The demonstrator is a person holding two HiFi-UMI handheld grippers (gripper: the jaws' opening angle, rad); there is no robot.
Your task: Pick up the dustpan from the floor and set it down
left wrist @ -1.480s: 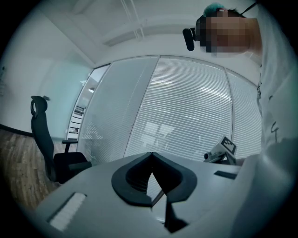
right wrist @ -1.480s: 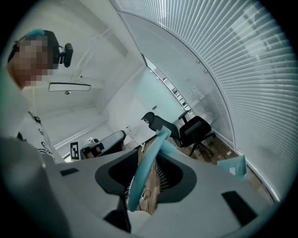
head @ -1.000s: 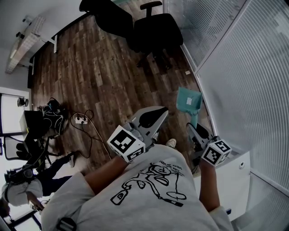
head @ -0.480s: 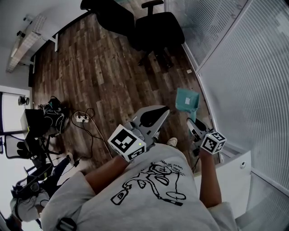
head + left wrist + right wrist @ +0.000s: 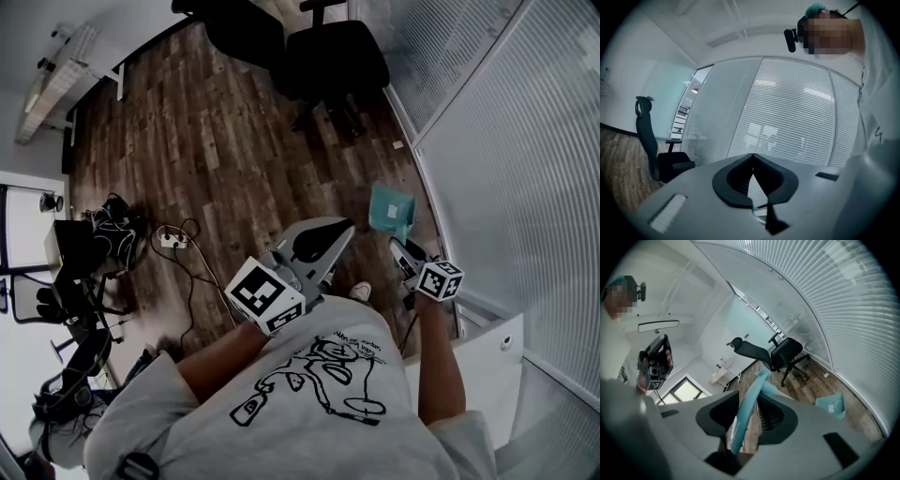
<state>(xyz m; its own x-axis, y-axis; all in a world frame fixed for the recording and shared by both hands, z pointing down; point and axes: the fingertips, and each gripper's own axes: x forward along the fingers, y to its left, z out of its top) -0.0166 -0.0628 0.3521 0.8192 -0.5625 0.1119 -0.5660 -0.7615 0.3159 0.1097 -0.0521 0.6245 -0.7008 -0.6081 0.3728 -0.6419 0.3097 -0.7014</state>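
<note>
The wooden floor [image 5: 216, 141] fills the head view's upper left. Right of centre, the teal dustpan [image 5: 391, 208] hangs from the right tool [image 5: 400, 250], which is clamped on its handle [image 5: 744, 416]. Both have sunk over the last second, so set-down looks near. At centre, the left tool [image 5: 336, 232] is pinched together and empty. Whether the pan touches the floor is unclear.

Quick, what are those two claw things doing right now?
Left gripper: closed, empty.
Right gripper: closed on the dustpan handle.
</note>
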